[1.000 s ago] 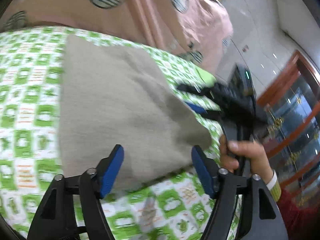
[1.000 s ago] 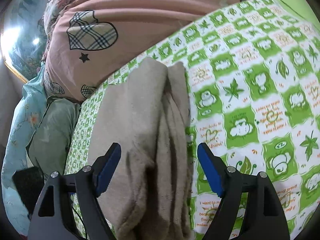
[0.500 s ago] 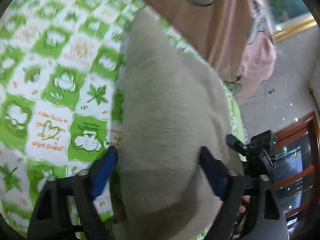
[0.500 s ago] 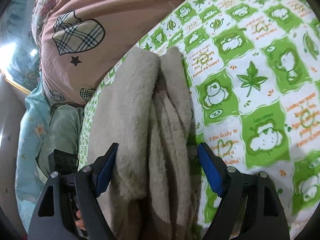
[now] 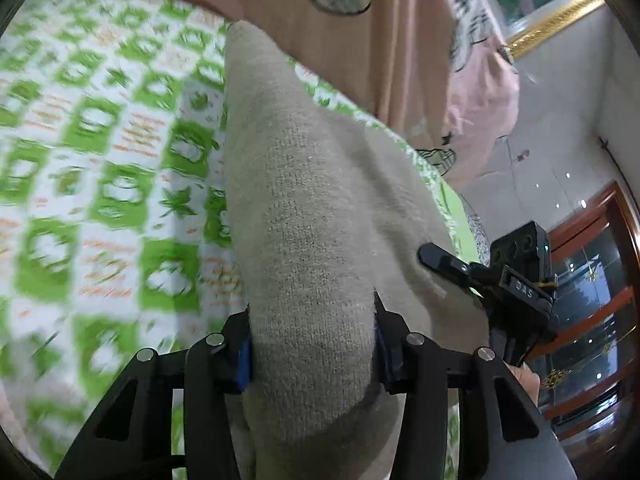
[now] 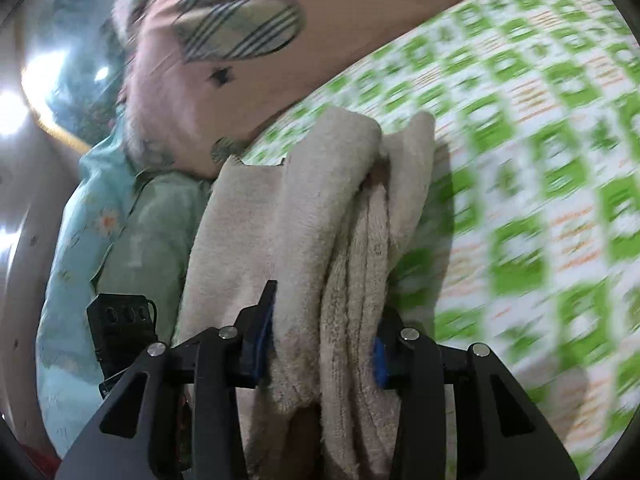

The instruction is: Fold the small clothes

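Observation:
A beige knitted garment (image 5: 312, 208), folded into a thick bundle, lies over the green-and-white patterned sheet (image 5: 100, 184). My left gripper (image 5: 312, 344) is shut on one end of it, the cloth bulging between the blue pads. My right gripper (image 6: 324, 344) is shut on the other end, where several folded layers (image 6: 352, 240) show edge-on. The right gripper's body (image 5: 516, 280) shows at the right of the left wrist view, against the garment. The left gripper's body (image 6: 120, 328) shows at the left of the right wrist view.
A pink quilt with plaid heart patches (image 5: 352, 4) is bunched along the far side of the bed, also in the right wrist view (image 6: 240, 40). A light blue floral cloth (image 6: 100, 216) lies left. A wooden glass door (image 5: 592, 280) stands beyond the bed's edge.
Both grippers have closed from open onto the ends of the folded garment. The bundle now looks lifted slightly, and the sheet is blurred by motion.

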A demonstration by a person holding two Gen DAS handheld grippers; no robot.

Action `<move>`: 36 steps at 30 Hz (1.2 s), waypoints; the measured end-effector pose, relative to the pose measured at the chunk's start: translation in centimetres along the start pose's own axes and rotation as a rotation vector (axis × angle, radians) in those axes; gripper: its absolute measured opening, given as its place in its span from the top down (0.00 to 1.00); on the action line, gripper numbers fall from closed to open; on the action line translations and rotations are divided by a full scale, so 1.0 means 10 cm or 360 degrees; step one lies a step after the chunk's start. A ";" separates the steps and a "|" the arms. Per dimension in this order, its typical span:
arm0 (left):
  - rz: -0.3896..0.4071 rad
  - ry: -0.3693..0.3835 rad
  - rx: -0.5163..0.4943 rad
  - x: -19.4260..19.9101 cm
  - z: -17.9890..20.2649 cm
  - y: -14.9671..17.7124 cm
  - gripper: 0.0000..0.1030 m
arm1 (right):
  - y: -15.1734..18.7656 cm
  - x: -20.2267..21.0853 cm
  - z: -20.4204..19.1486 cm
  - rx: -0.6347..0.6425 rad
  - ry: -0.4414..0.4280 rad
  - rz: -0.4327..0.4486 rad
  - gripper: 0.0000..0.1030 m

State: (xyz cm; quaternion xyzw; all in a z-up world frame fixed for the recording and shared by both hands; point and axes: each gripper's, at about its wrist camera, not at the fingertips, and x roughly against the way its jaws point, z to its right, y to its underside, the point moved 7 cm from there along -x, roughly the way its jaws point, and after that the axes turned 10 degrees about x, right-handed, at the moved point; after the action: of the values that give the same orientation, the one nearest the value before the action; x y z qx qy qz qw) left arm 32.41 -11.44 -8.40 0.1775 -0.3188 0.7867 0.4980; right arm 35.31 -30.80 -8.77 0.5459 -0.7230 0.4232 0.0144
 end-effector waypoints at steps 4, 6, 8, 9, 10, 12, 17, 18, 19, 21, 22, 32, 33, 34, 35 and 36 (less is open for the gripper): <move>0.0089 -0.0025 0.0025 0.63 -0.14 0.19 0.55 | 0.27 -0.28 -0.41 0.0025 -0.0164 -0.0046 0.60; 0.0136 -0.0056 0.0052 0.98 -0.28 0.30 0.55 | 0.41 -0.46 -0.58 0.0031 -0.0226 -0.0081 0.60; 0.0168 -0.0087 0.0075 1.20 -0.41 0.35 0.55 | 0.53 -0.60 -0.71 0.0031 -0.0261 -0.0115 0.60; 0.0185 -0.0110 0.0087 1.34 -0.49 0.41 0.55 | 0.59 -0.68 -0.75 0.0029 -0.0274 -0.0135 0.60; 0.0198 -0.0129 0.0099 1.45 -0.56 0.45 0.55 | 0.64 -0.73 -0.79 0.0030 -0.0276 -0.0152 0.60; 0.0211 -0.0159 0.0118 1.63 -0.71 0.50 0.55 | 0.75 -0.83 -0.82 0.0040 -0.0244 -0.0185 0.60; 0.0171 -0.0232 0.0239 1.73 -1.17 0.69 0.50 | 0.87 -0.89 -0.71 0.0018 -0.0123 -0.0209 0.57; 0.0168 -0.0256 0.0285 1.75 -1.32 0.75 0.47 | 0.88 -0.87 -0.69 0.0011 -0.0102 -0.0210 0.54; 0.0179 -0.0251 0.0311 1.78 -1.36 0.76 0.45 | 0.88 -0.84 -0.67 0.0009 -0.0087 -0.0209 0.52; 0.0201 -0.0251 0.0323 1.79 -1.37 0.77 0.38 | 0.88 -0.75 -0.64 0.0014 -0.0047 -0.0194 0.46; 0.0210 -0.0266 0.0309 1.81 -1.37 0.78 0.36 | 0.87 -0.69 -0.63 0.0018 -0.0016 -0.0179 0.44; 0.0448 -0.0181 0.0259 2.42 -1.26 0.69 0.36 | 0.42 -0.37 -1.14 0.0177 -0.0030 0.0024 0.41; 0.0456 -0.0157 0.0245 2.42 -1.20 0.65 0.37 | 0.40 -0.43 -1.26 0.0187 -0.0094 0.0017 0.41; 0.0460 -0.0136 0.0230 2.42 -1.16 0.63 0.39 | 0.38 -0.51 -1.35 0.0185 -0.0145 0.0008 0.41; 0.0458 -0.0117 0.0206 2.40 -1.10 0.62 0.42 | 0.38 -0.58 -1.40 0.0181 -0.0167 -0.0001 0.41; 0.0449 -0.0095 0.0175 2.35 -1.00 0.59 0.43 | 0.39 -0.68 -1.44 0.0175 -0.0179 -0.0015 0.41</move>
State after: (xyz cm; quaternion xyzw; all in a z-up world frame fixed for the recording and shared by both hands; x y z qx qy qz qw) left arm 17.11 9.32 -3.57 0.1813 -0.3118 0.8594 0.3623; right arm 28.61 -16.30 -5.16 0.5723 -0.6957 0.4308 -0.0541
